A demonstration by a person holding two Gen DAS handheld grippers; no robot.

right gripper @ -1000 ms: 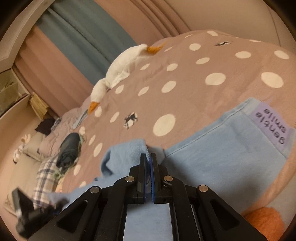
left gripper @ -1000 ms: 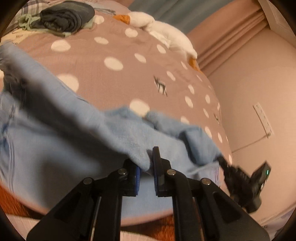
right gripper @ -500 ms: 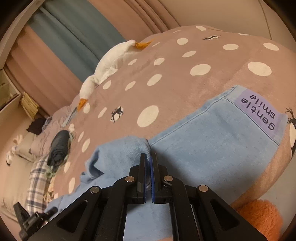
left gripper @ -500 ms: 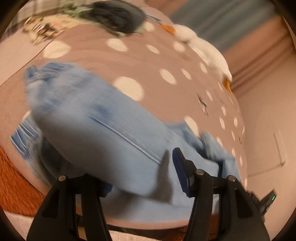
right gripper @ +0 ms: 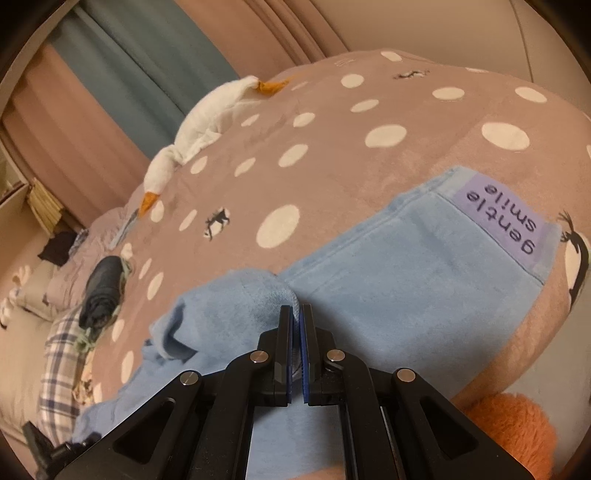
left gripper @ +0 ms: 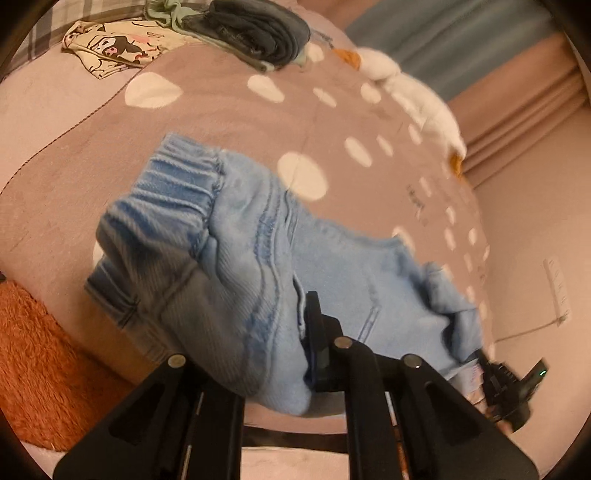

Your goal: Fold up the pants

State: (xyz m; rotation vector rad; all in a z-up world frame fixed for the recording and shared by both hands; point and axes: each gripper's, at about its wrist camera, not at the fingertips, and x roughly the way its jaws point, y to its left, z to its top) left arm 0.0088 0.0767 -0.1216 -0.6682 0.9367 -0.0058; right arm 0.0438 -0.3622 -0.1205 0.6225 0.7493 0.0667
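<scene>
Left wrist view shows the light blue pants [left gripper: 258, 266] lying on the polka-dot blanket [left gripper: 229, 122], a soft brown fleece with white spots. The pants are a plush, ribbed knit; a gathered elastic cuff [left gripper: 166, 192] bunches at the end farthest from the camera, and a thick fold of leg fabric drapes between the fingers of the left gripper [left gripper: 273, 354]. Its jaws stand wide apart, with only one finger [left gripper: 317, 332] plainly visible and the cloth lying loose over the gap.

Right wrist view has the right gripper [right gripper: 295, 325] clamped tight on a rolled edge of the pants [right gripper: 388, 280], its blue-padded fingers pinching the fabric with almost no gap. Just beside that pinch, the pants spread flat across the blanket [right gripper: 332, 155], and a lilac label [right gripper: 506, 225] reading "gentle smile" sits at their far right corner.

Beyond the pants, a white plush goose [right gripper: 195, 136] with an orange beak lies stretched along the blanket's far edge. A dark folded garment [left gripper: 258, 33] rests at the blanket's upper end, next to a cartoon-print cloth [left gripper: 110, 48]. An orange shaggy rug [left gripper: 40, 362] shows below the blanket's near edge.
</scene>
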